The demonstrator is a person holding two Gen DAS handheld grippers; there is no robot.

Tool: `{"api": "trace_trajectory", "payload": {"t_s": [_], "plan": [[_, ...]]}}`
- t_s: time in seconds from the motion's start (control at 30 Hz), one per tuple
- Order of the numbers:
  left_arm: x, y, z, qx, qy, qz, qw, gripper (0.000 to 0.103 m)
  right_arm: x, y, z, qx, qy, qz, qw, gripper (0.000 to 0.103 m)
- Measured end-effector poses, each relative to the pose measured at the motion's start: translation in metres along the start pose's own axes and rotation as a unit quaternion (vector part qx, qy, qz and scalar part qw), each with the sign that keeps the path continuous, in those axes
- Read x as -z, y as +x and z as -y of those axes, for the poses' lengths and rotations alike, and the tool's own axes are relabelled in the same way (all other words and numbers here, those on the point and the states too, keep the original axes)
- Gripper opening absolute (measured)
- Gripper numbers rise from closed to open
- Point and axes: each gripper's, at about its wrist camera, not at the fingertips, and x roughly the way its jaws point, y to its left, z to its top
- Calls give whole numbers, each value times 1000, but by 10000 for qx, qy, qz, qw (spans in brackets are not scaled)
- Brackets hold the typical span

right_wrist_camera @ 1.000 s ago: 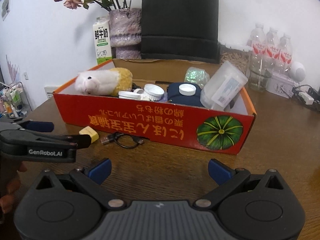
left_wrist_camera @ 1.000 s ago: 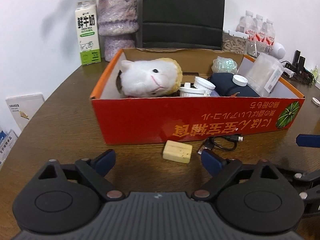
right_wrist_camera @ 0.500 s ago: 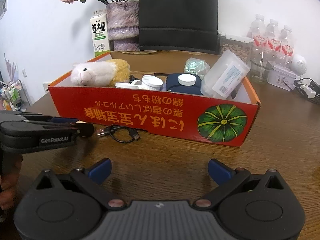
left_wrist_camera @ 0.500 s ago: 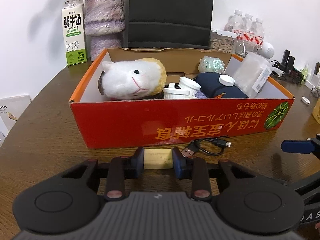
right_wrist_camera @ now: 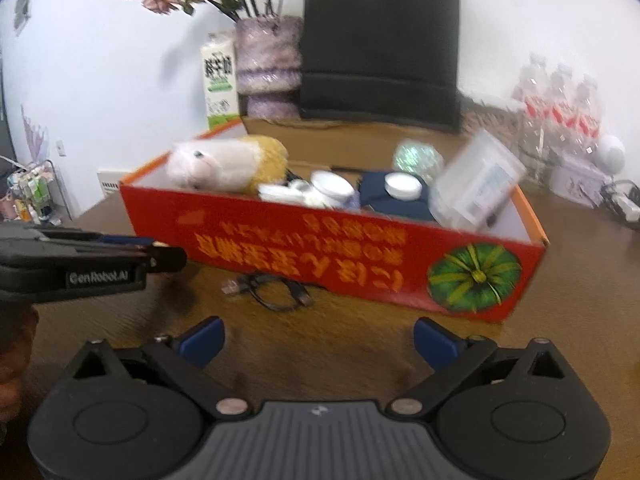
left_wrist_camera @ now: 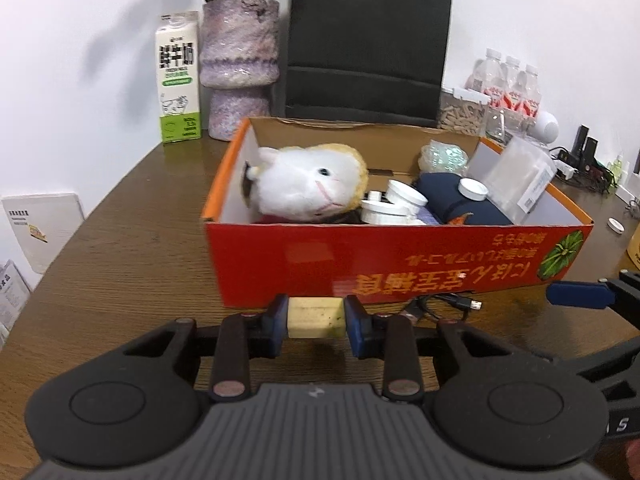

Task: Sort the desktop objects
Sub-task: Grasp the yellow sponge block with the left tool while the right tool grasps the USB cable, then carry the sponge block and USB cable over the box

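My left gripper (left_wrist_camera: 316, 322) is shut on a pale yellow eraser block (left_wrist_camera: 315, 317) and holds it in front of the red cardboard box (left_wrist_camera: 280, 268). The box holds a white plush toy (left_wrist_camera: 308, 186), white jars (left_wrist_camera: 394, 204), a navy pouch (left_wrist_camera: 452, 200) and a clear plastic pack (left_wrist_camera: 520, 178). A black USB cable (right_wrist_camera: 276, 290) lies on the table before the box. My right gripper (right_wrist_camera: 318, 342) is open and empty, low over the table near the cable. The left gripper also shows at the left of the right wrist view (right_wrist_camera: 160, 254).
A milk carton (left_wrist_camera: 179, 80), a purple vase with flowers (left_wrist_camera: 239, 64) and a black bag (left_wrist_camera: 366, 44) stand behind the box. Water bottles (left_wrist_camera: 508, 84) and cables are at the back right. A small white cap (left_wrist_camera: 615, 225) lies right of the box.
My left gripper closed on the yellow eraser and has lifted it off the table toward the box. The right gripper stayed open and shifted slightly.
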Motion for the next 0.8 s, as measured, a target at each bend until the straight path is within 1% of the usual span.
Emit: {"api": "trace_trajectory", "payload": {"t_s": [0.1,0.17,0.2,0.27,0.37,0.47,0.67,0.8], "plan": [[1,-3,-11,-69,-54,16,10000,31,-8,2,-10,-127,-80,91,9998,85],[1,-5,-19,-96,-89,30,9999,31,-12,5,-18,-216,-159,126,9996,75],[1,-6,-22,-120,-94,35,9999,31,-14,7,-21,-248,-206,126,9994,72],[2,-7,-26,-142,-118,43,9998,31,-17,13,-29,-307,-291,99,9991,58],[2,-8,-33,-139,-151,44,9998,31,-21,24,-36,-308,-308,7,9991,46],[3,-9,-37,-136,-160,41,9998,31,-23,33,-40,-324,-285,-80,9990,38],[5,-11,-38,-102,-137,42,9998,31,-23,47,-45,-138,-182,-337,9992,37],[6,-10,-37,-99,-123,21,9999,31,-24,49,-47,-87,-131,-338,9993,37]]}}
